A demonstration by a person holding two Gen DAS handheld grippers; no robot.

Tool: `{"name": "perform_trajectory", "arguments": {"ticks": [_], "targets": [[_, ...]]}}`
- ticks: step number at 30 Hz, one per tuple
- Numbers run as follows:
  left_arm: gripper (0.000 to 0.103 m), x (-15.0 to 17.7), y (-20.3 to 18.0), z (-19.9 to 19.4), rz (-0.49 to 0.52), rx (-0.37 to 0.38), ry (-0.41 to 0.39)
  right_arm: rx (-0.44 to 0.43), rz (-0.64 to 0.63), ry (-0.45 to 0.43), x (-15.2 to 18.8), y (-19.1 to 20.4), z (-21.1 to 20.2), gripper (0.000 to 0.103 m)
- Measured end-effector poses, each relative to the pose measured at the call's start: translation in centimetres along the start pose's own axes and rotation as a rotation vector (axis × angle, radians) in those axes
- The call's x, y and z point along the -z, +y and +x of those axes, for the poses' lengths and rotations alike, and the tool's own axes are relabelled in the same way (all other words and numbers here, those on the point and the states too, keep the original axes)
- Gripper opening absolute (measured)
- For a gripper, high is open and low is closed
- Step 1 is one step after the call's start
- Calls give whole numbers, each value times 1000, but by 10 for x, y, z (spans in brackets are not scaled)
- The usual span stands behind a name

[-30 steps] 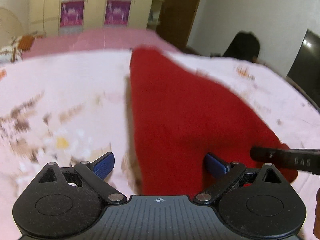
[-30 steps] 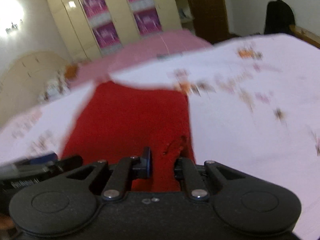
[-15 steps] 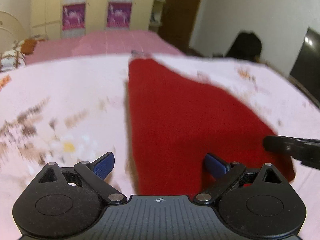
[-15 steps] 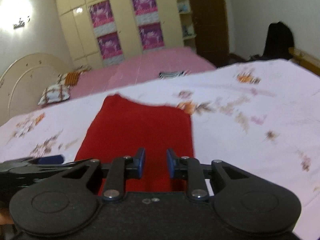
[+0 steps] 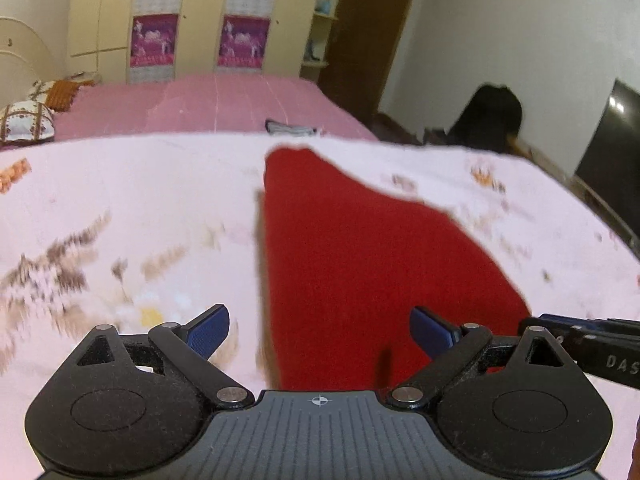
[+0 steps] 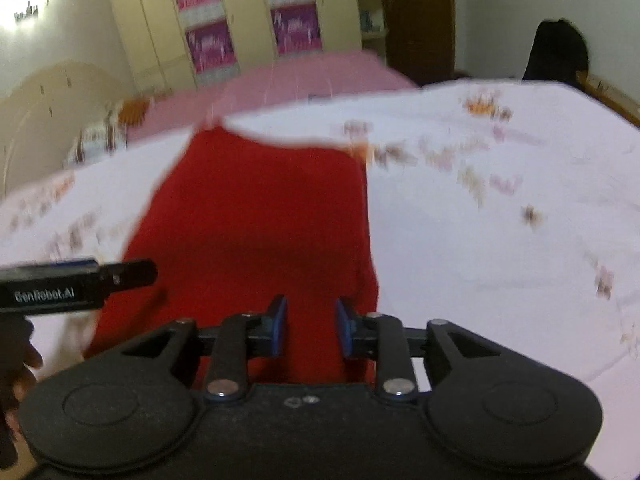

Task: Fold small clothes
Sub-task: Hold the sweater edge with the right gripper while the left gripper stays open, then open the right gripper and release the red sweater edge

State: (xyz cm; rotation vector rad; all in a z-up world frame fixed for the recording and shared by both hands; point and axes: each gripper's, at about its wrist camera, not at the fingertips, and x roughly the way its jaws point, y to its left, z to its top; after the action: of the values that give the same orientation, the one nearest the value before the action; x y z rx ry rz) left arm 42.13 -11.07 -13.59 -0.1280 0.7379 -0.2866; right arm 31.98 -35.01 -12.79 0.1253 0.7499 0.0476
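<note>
A red garment (image 5: 360, 256) lies flat on the white flowered bedsheet (image 5: 120, 208); it also shows in the right wrist view (image 6: 260, 220). My left gripper (image 5: 320, 330) is wide open above the garment's near left edge, holding nothing. My right gripper (image 6: 310, 326) is open with a narrow gap above the garment's near right corner, holding nothing. Each gripper shows at the edge of the other's view: the right one in the left wrist view (image 5: 588, 344), the left one in the right wrist view (image 6: 80, 284).
A pink bed (image 5: 208, 104) with pillows (image 5: 24, 124) stands behind, with a small folded cloth (image 5: 290, 128) on it. Wardrobes (image 5: 200, 16) line the back wall. A dark bag (image 5: 490, 120) and a TV screen (image 5: 608, 140) are at the right.
My right gripper let go of the garment's near corner and opened a little. Both grippers pulled back from the garment, which now lies flat.
</note>
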Motion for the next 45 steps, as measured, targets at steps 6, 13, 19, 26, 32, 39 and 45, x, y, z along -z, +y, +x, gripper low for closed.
{"name": "perform_trajectory", "arguments": {"ticks": [6,13,19,26,32,39,45], "targets": [[96,-30,1,27,-31,-25,6,25,-9,-62,-41,10,23,23],[96,-26,-3,83,-19,-61,107,71,-46,-26,-52,16,71,23],[96,-20,2,93,-53,-15,124,62,-28,51,-37,-4,94,28],[96,-48,-5,88,-30,-23,68,28,-16,-20,-62,-3,84,29],[96,-68,-3,115,-52,-57,73,40,13,-57,-91,-5,108,29],[96,-71,-2,150,-51,-95,106,80,-4,-8,-93,-10,146,30],[96,-63,-3,160,-49,-93,105,114,-7,19,-74,-21,165,32]]}}
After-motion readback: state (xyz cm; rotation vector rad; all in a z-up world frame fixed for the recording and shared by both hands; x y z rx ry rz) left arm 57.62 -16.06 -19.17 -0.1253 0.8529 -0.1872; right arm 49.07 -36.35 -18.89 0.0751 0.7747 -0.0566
